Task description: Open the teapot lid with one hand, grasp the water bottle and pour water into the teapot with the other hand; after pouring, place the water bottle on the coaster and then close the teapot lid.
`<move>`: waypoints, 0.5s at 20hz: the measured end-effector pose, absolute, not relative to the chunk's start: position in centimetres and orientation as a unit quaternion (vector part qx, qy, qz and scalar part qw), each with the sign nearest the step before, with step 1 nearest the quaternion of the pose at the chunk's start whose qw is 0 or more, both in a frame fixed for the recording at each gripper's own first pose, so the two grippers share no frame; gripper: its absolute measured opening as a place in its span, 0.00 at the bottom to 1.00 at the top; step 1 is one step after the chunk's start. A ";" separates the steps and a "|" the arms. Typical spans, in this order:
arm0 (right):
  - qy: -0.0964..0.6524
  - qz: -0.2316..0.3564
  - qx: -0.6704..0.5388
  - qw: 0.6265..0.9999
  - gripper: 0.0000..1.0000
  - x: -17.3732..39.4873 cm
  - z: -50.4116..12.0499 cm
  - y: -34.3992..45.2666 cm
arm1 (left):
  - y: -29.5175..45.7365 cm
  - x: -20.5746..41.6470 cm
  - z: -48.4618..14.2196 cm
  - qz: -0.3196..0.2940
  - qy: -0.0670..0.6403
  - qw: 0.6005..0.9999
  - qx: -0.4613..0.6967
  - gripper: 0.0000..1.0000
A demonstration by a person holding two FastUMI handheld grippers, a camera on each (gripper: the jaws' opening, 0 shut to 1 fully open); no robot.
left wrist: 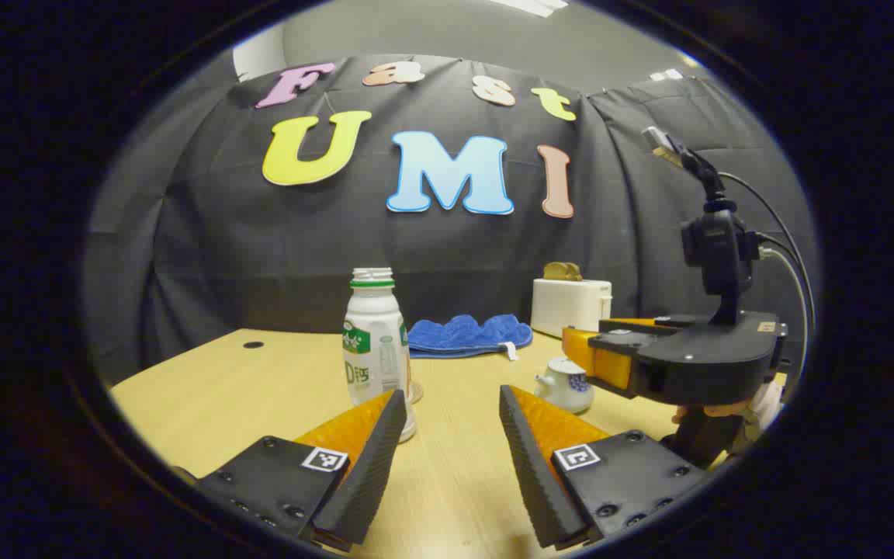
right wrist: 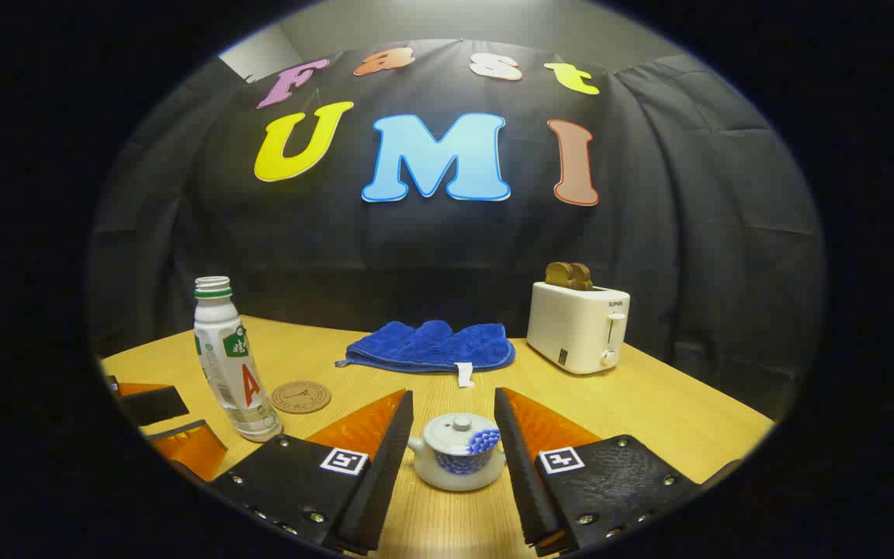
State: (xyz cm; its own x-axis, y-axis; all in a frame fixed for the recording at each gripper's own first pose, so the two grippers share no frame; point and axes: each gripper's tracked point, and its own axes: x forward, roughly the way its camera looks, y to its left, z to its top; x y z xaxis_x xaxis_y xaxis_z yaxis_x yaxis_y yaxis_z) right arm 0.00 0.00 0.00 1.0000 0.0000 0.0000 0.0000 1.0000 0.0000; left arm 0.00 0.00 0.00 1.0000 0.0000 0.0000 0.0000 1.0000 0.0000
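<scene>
A white plastic water bottle (left wrist: 373, 349) with no cap stands on the wooden table, just beyond my left gripper (left wrist: 452, 394), which is open and holds nothing. The bottle (right wrist: 230, 365) shows again in the right gripper view, next to a round cork coaster (right wrist: 301, 396). The small white-and-blue teapot (right wrist: 459, 462) sits with its lid (right wrist: 460, 425) on, between the spread fingers of my open right gripper (right wrist: 453, 397), untouched. From the left gripper view, the right gripper (left wrist: 575, 349) hovers just over the teapot (left wrist: 567, 384). The left gripper (right wrist: 164, 425) shows at the left edge.
A blue cloth (right wrist: 427, 345) lies bunched at the back of the table. A white toaster (right wrist: 577, 326) with bread in it stands at the back right. The table's far edge meets the black booth wall. A hand (left wrist: 715, 411) holds the right gripper.
</scene>
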 end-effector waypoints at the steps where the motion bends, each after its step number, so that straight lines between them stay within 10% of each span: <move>1: 0.009 0.004 0.003 1.000 0.65 0.7 -0.4 0.0 | 0.1 0.0 0.3 0.001 -0.004 1.000 -0.002 0.79; 7: 0.037 -0.002 0.002 0.999 0.66 2.4 -2.3 -0.2 | 1.1 0.5 1.6 0.009 -0.016 1.000 -0.006 0.85; 8: 0.040 -0.004 0.009 0.999 0.40 3.1 -2.2 -0.6 | 1.3 0.6 1.6 0.009 -0.015 1.000 -0.009 0.85; 10: 0.042 -0.001 0.002 0.999 0.39 3.0 -2.5 -0.3 | 1.6 0.7 1.2 0.012 -0.012 1.000 -0.015 0.85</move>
State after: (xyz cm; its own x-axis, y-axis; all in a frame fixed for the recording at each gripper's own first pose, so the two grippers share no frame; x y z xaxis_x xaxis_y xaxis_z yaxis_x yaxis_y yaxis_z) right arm 3.04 -0.26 -2.47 0.9965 -0.0009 -0.0837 0.0012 1.0000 0.0030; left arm 0.66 1.63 1.18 0.9994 0.0241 0.0246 -0.0234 0.9993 -0.0295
